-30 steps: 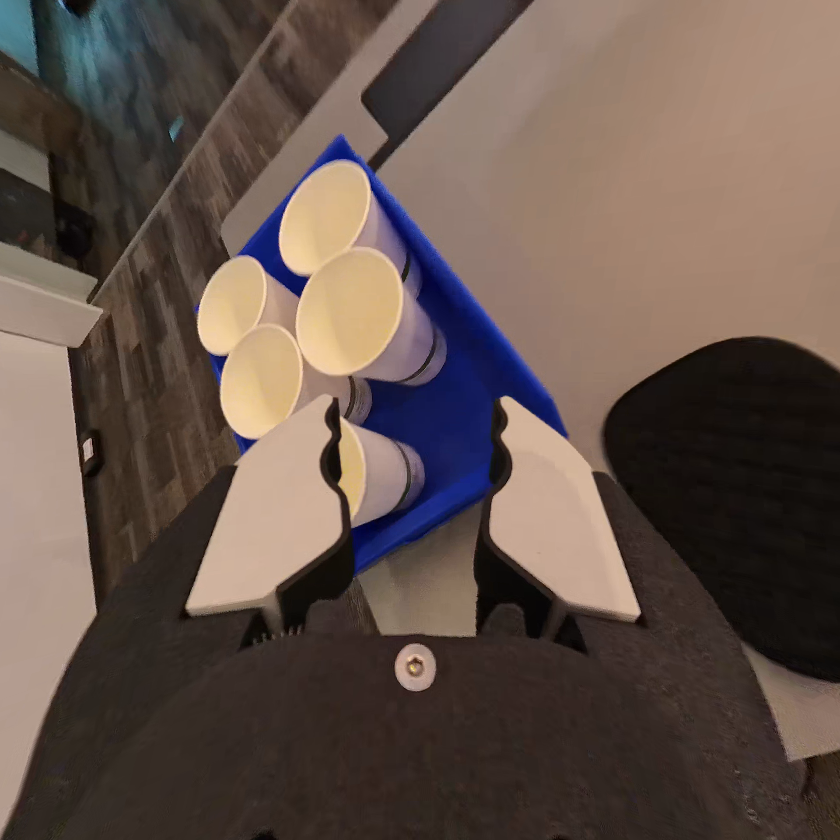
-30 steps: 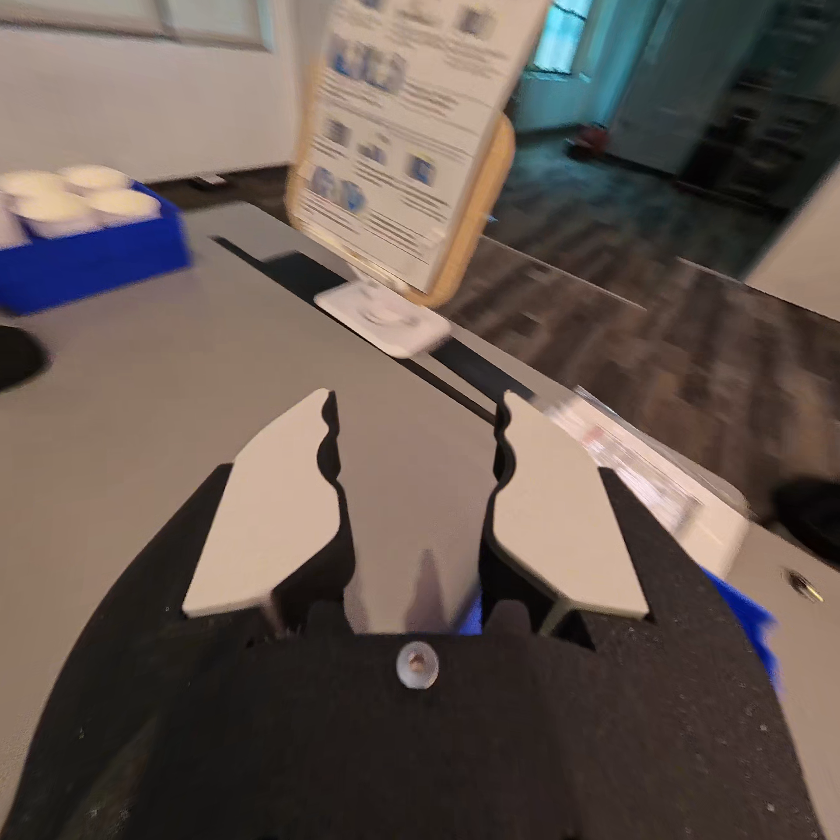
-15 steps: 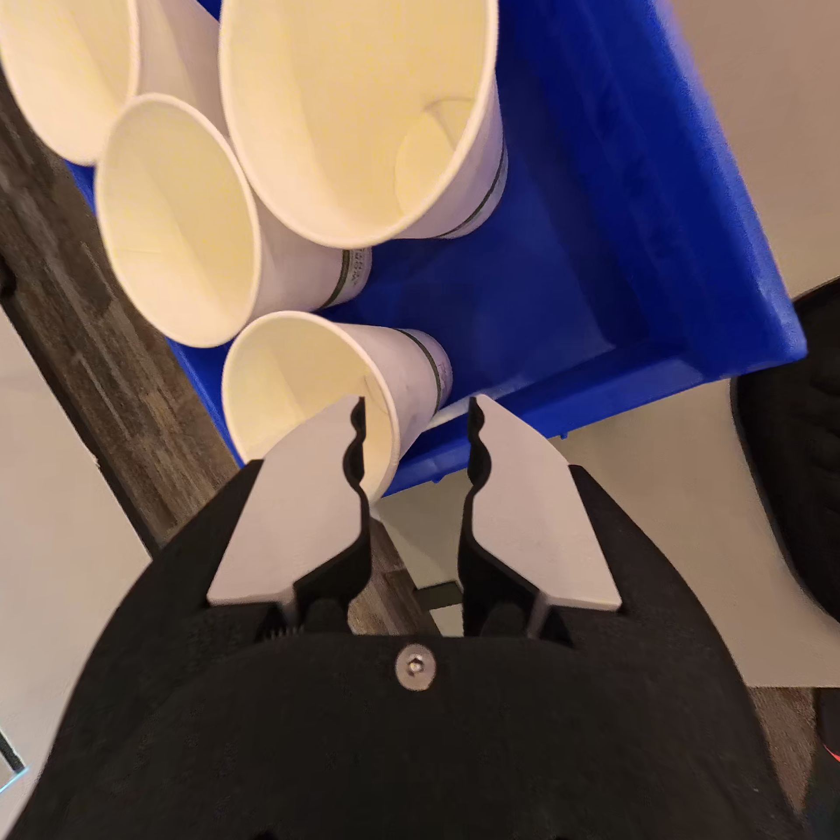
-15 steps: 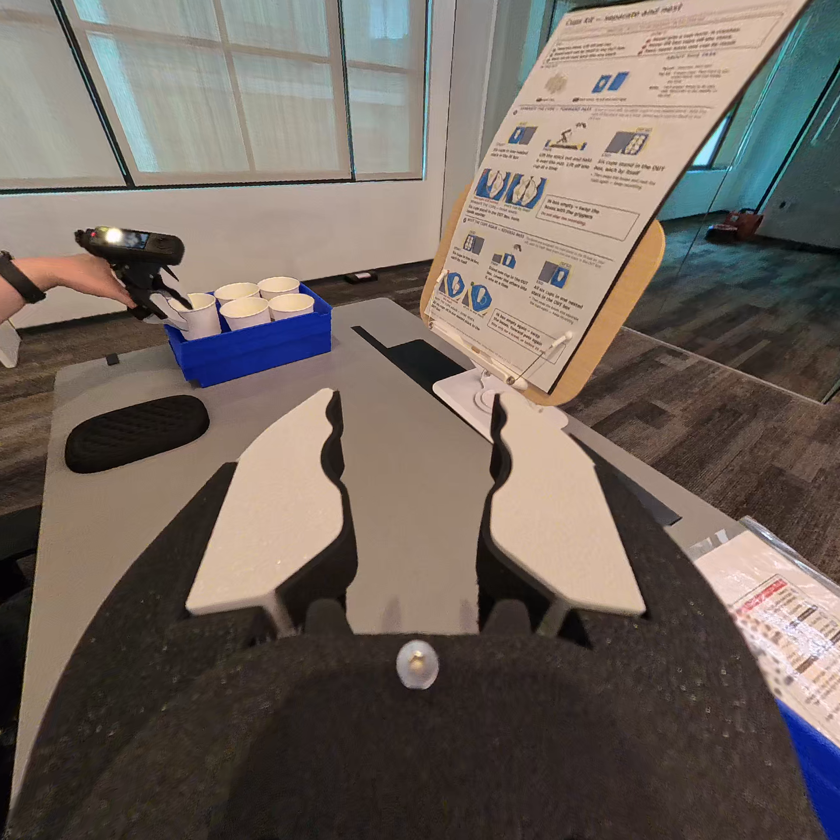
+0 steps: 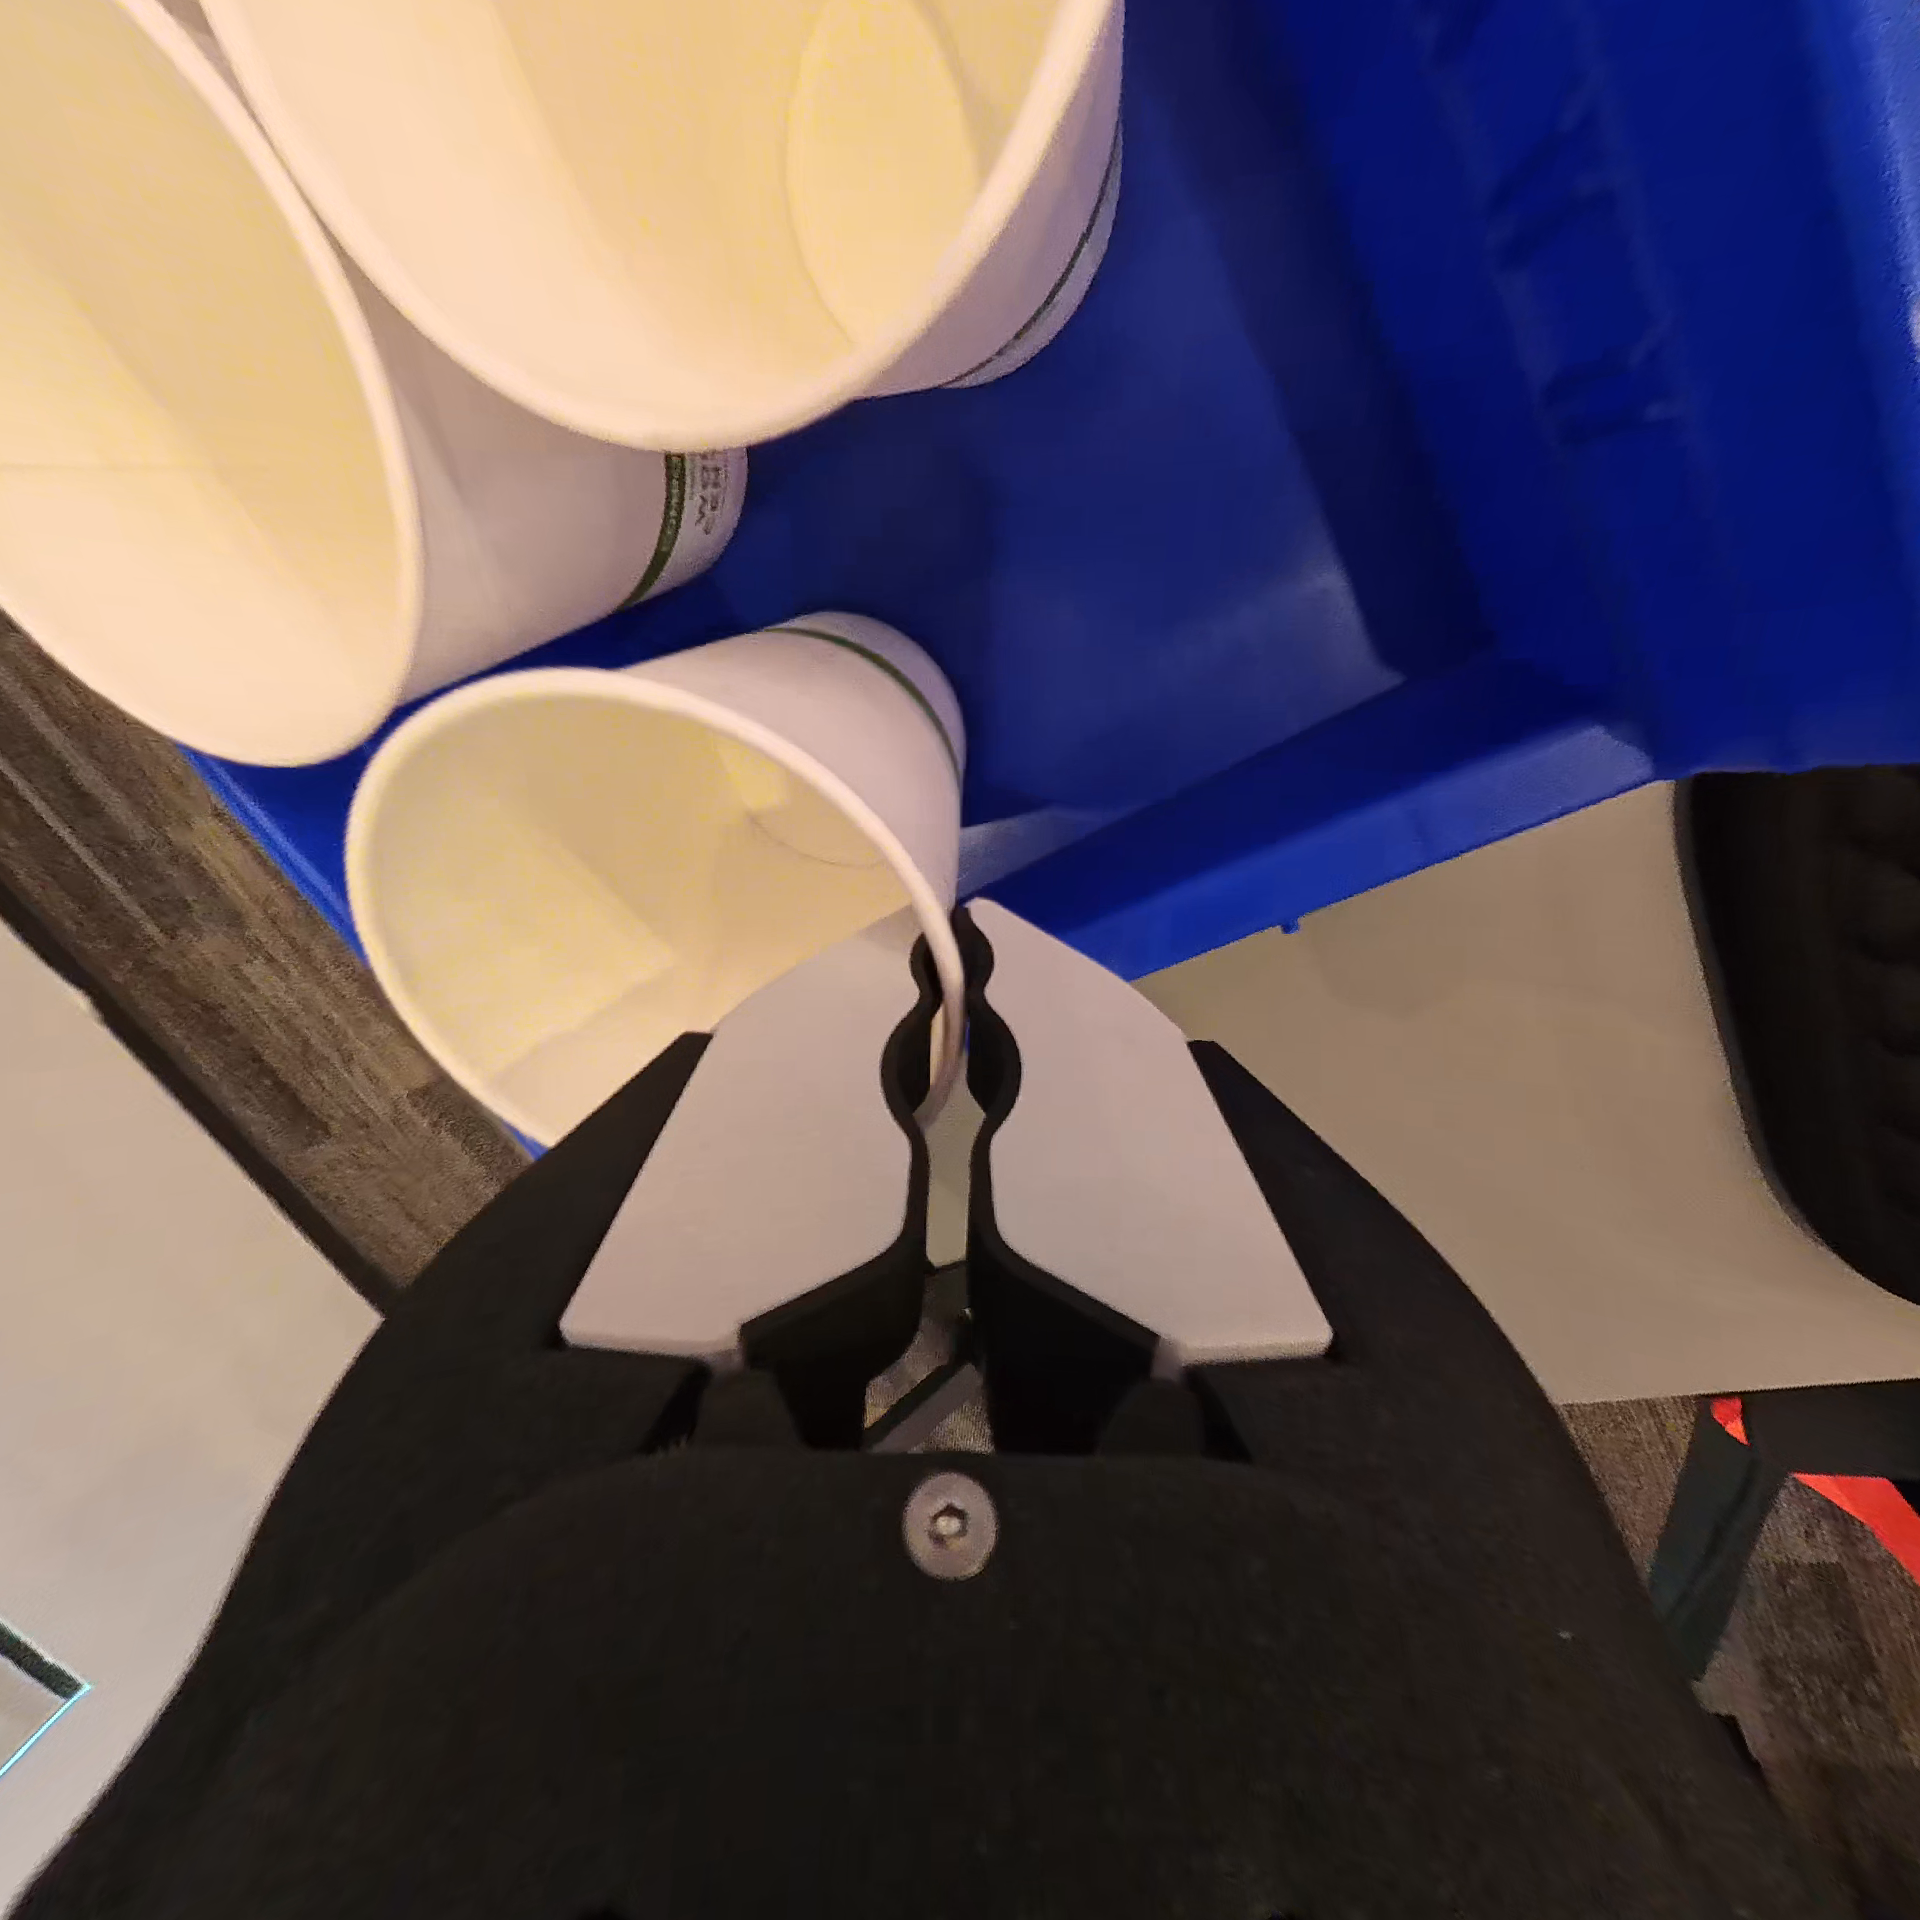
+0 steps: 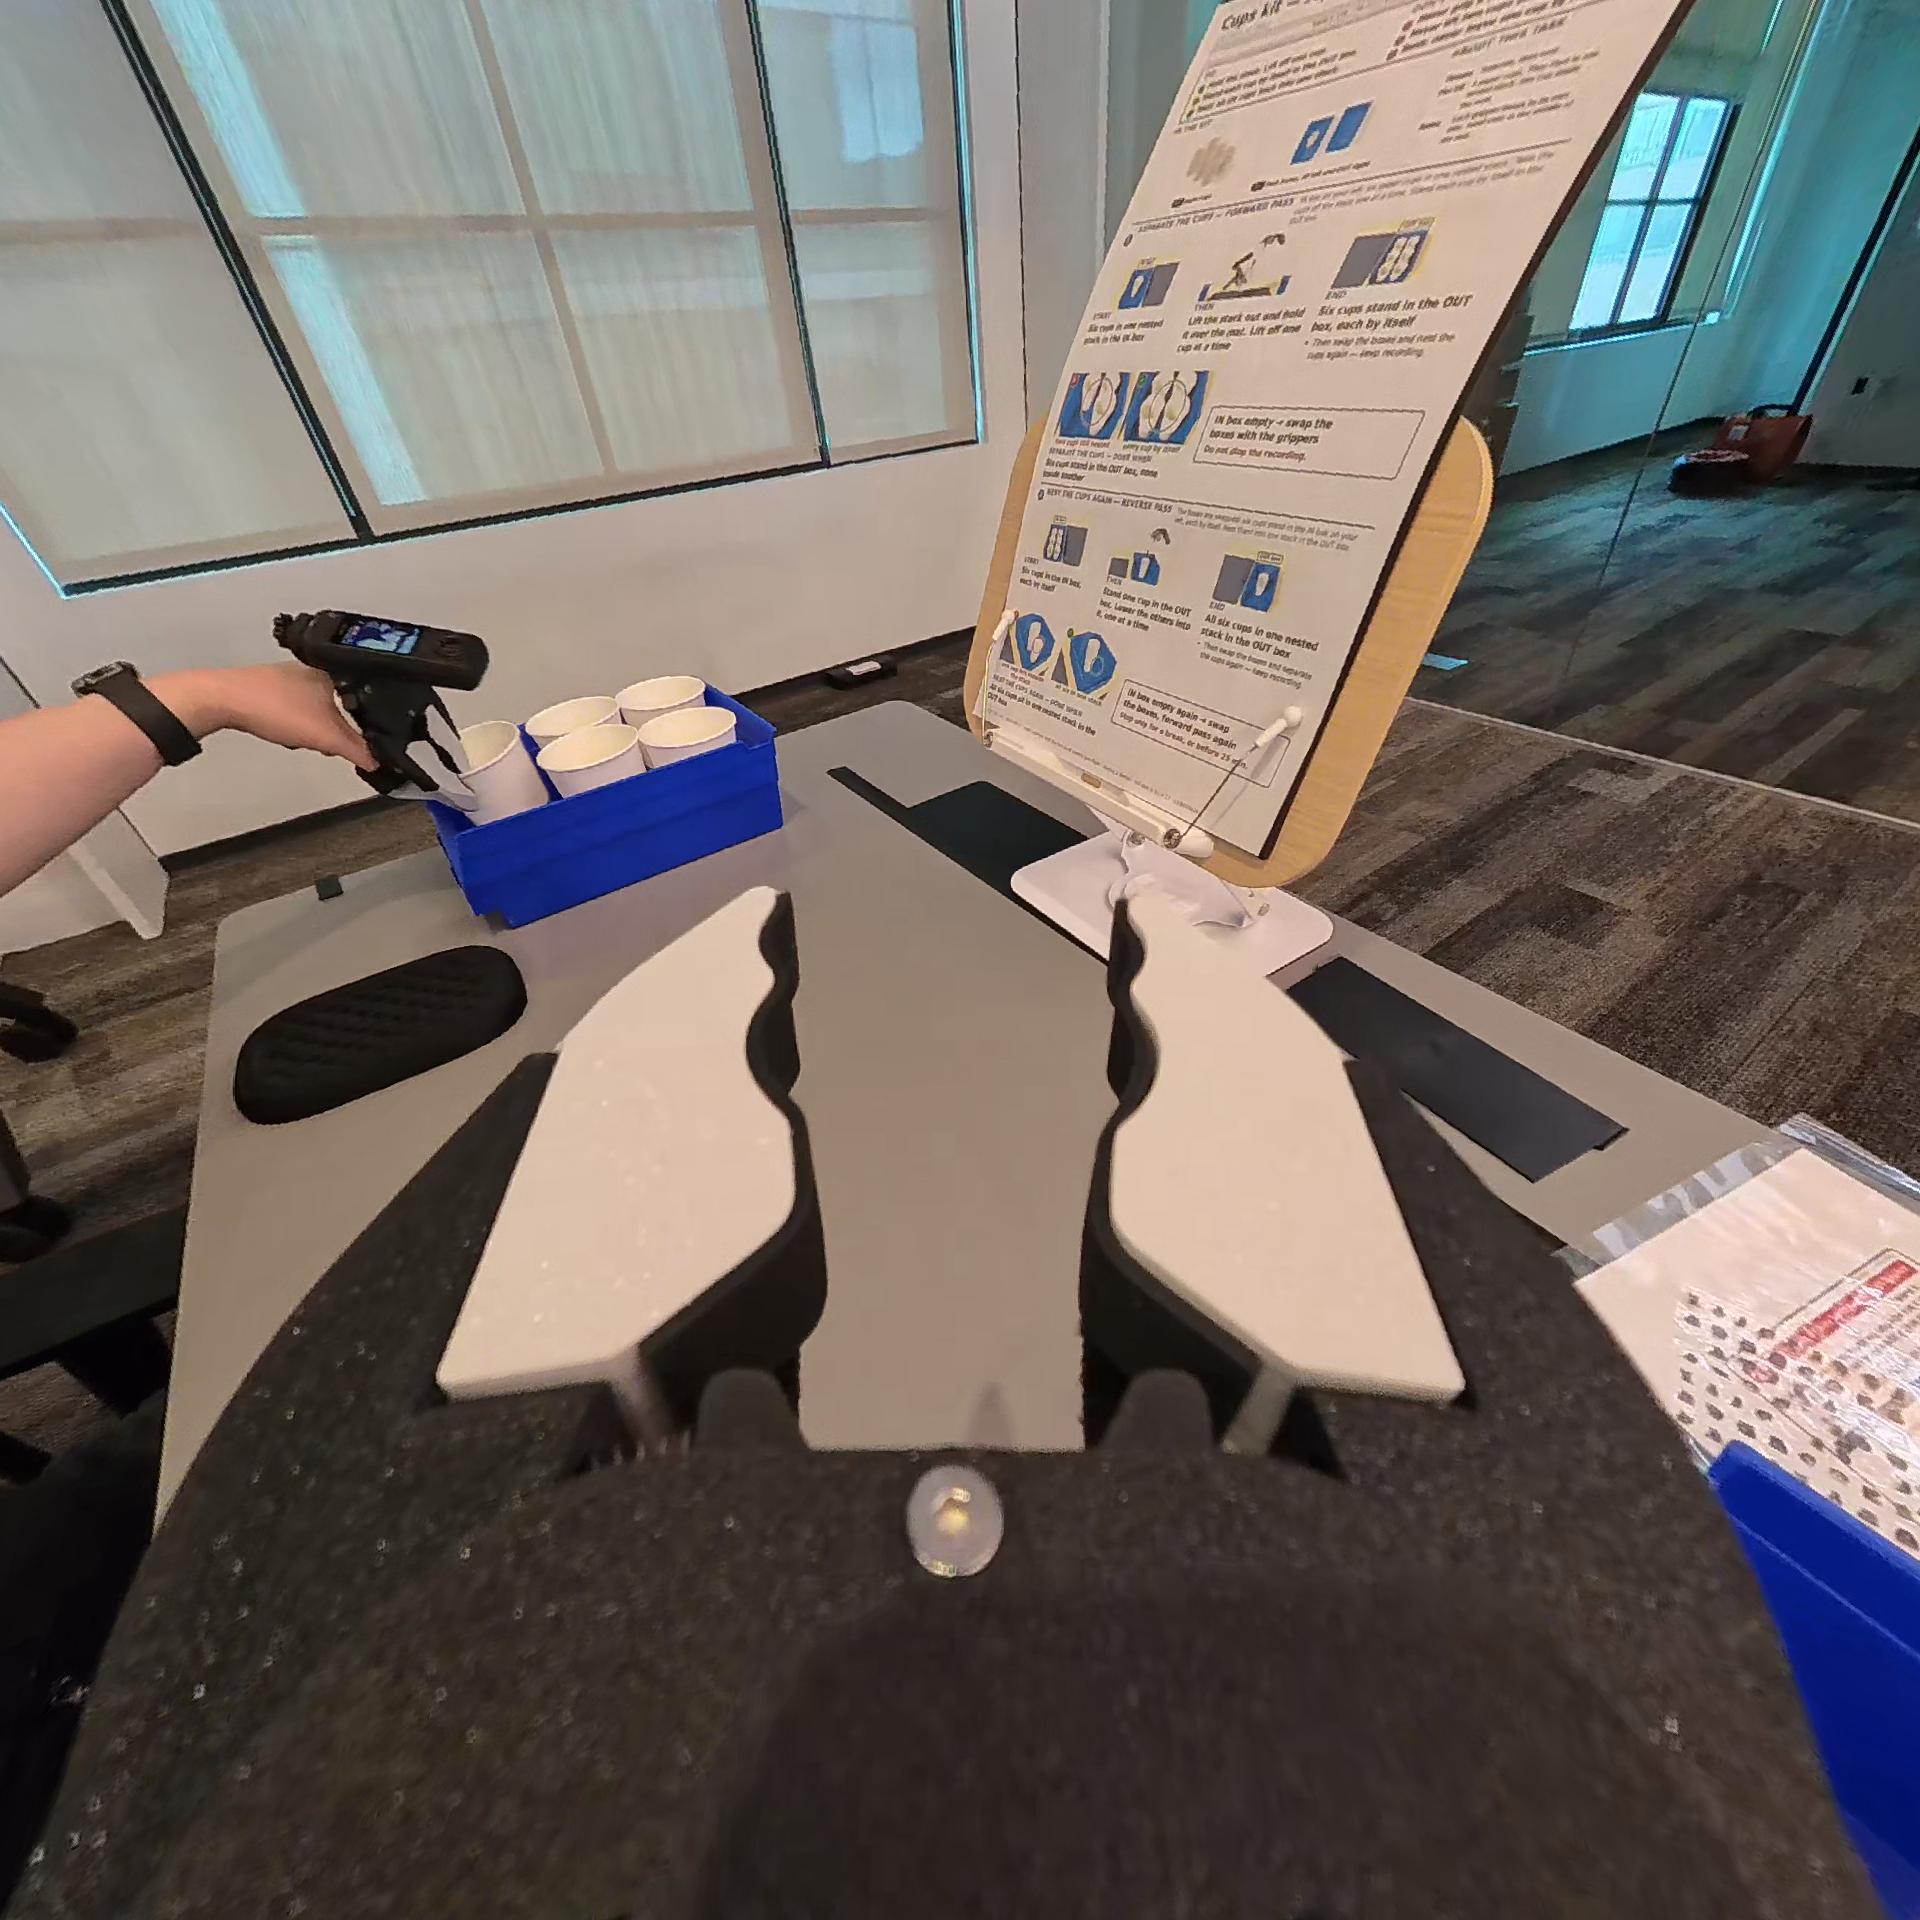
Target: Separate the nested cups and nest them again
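Pinching the thin rolled rim of a white paper cup (image 5: 665, 862), the left gripper (image 5: 951, 925): two pale flat plates edged in wavy black rubber, drawn together on the cup wall, one finger inside the mouth and one outside. The cup leans toward the gripper, at the near corner of a glossy blue plastic bin (image 5: 1351, 540). Just beyond it in the bin, four more paper cups (image 6: 623, 732), smooth and tapered, a thin dark band near each base. Beside the bin, a black oval pad (image 6: 379, 1029) with a quilted surface, lying on the matte grey table (image 6: 935, 1091).

Right gripper (image 6: 945, 925): fingers spread apart, nothing between them, held above bare tabletop well away from the bin. Ahead and to its right, a printed sheet on a rounded wooden stand (image 6: 1392, 644) with a white base.
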Demonstrator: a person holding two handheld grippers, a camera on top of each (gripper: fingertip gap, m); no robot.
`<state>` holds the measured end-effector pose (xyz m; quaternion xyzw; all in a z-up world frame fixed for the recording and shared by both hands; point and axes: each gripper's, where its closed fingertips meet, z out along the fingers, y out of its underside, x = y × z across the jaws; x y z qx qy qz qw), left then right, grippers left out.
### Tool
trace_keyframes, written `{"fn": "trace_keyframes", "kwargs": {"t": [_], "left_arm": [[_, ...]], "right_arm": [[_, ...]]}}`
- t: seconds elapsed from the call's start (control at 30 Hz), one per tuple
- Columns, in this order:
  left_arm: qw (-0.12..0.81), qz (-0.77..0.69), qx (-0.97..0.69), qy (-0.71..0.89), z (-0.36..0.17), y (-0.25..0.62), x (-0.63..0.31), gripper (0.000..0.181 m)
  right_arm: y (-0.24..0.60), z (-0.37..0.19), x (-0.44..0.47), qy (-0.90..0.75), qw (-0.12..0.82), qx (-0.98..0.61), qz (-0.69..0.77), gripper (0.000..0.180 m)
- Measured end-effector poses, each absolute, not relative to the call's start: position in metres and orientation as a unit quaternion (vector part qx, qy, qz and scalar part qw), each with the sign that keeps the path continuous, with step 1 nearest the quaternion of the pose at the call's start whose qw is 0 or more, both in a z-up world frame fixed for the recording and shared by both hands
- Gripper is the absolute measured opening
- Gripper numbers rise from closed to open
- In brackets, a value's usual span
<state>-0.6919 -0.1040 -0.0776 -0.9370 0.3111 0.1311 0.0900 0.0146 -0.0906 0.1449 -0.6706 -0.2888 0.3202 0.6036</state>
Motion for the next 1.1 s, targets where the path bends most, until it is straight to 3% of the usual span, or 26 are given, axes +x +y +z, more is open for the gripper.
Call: {"fn": "trace_keyframes", "kwargs": {"t": [0.3,0.53,0.8,0.9,1.1], "left_arm": [[0.078,0.128,-0.933,0.327,-0.053,-0.123,-0.687,0.0],[0.094,0.156,-0.906,0.382,0.004,-0.141,-0.66,0.0],[0.192,0.07,-0.807,0.554,0.064,-0.146,-0.501,0.0],[0.195,0.034,-0.745,0.637,0.066,-0.159,-0.429,0.0],[0.175,-0.017,-0.646,0.743,0.051,-0.181,-0.322,0.0]], "right_arm": [[-0.077,0.129,0.009,-0.289,0.582,-0.686,0.327,0.056],[-0.067,0.117,-0.008,-0.327,0.581,-0.671,0.326,0.055],[-0.082,0.112,-0.087,-0.44,0.572,-0.59,0.363,0.058],[-0.102,0.111,-0.132,-0.486,0.565,-0.552,0.375,0.057],[-0.129,0.078,-0.204,-0.568,0.519,-0.54,0.341,0.074]]}}
